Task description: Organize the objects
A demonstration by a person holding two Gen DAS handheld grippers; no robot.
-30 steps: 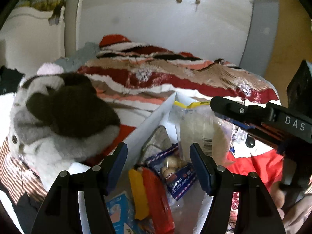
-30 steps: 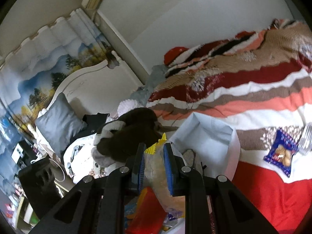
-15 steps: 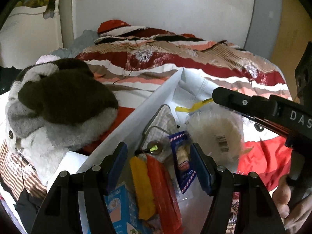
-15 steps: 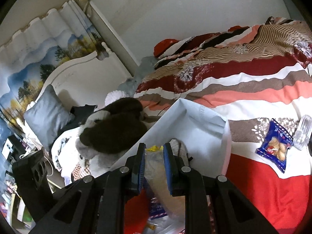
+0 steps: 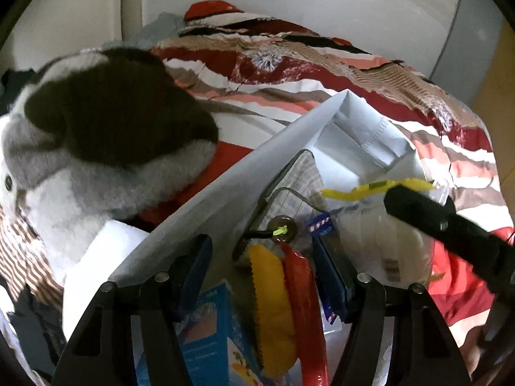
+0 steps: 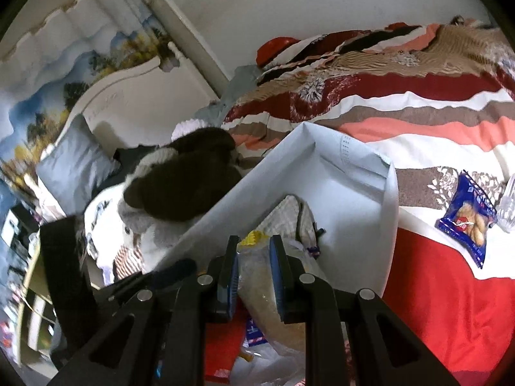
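Note:
A white bag (image 5: 222, 193) stands open on the bed and shows in the right wrist view (image 6: 351, 193) too. My right gripper (image 6: 254, 257) is shut on a clear food bag with a yellow top (image 6: 267, 292) and holds it inside the white bag; the food bag also shows in the left wrist view (image 5: 376, 234). My left gripper (image 5: 267, 260) is open over the bag, above yellow and red packets (image 5: 283, 302) and a blue box (image 5: 209, 337). A checked pouch (image 5: 299, 180) leans at the bag's back.
A grey and brown plush toy (image 5: 96, 141) lies left of the bag. A blue snack packet (image 6: 466, 215) and a clear bottle (image 6: 508, 206) lie on the striped bedspread (image 6: 402, 112) to the right. A grey pillow (image 6: 74, 167) and headboard stand at far left.
My right gripper has lowered the clear food bag deeper into the white bag. My left gripper stayed open and moved in closer over the bag's contents.

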